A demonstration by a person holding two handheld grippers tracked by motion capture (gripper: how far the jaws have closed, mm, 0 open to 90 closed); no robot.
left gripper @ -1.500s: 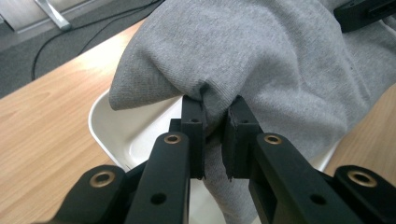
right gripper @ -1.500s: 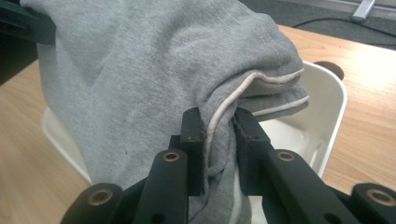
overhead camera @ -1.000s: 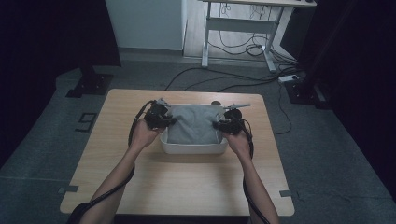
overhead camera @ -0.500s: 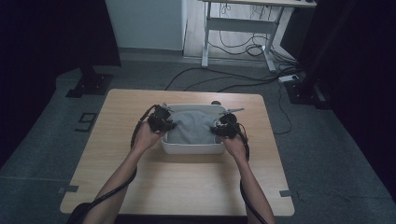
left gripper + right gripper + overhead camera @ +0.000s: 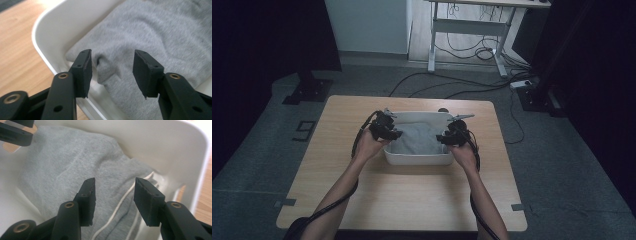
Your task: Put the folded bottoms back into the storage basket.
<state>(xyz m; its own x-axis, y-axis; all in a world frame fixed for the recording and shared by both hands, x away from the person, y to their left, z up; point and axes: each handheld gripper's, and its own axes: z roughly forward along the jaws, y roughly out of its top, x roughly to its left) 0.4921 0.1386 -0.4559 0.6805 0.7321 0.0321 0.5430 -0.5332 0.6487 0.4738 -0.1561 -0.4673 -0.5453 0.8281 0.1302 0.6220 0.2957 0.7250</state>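
Note:
A grey sweatshirt-like garment (image 5: 418, 138) lies crumpled inside a white plastic bin (image 5: 417, 160) in the middle of the wooden table. My left gripper (image 5: 395, 134) hovers over the bin's left end. Its jaws stand open around a fold of the grey garment (image 5: 162, 37), just inside the bin's rim (image 5: 47, 27), and do not pinch it. My right gripper (image 5: 442, 138) is over the bin's right end, open above the garment (image 5: 70, 162) and its white drawstring (image 5: 120, 203), close to the bin wall (image 5: 162, 142).
The bin sits toward the far half of the wooden table (image 5: 412, 200), with bare wood on all sides. A small dark object (image 5: 442, 110) lies behind the bin. Cables (image 5: 462, 90) and a desk frame (image 5: 467, 30) stand on the floor beyond the table.
The garment has sunk lower into the bin, baring the far white wall. Both grippers have shifted slightly inward and down over the bin's ends.

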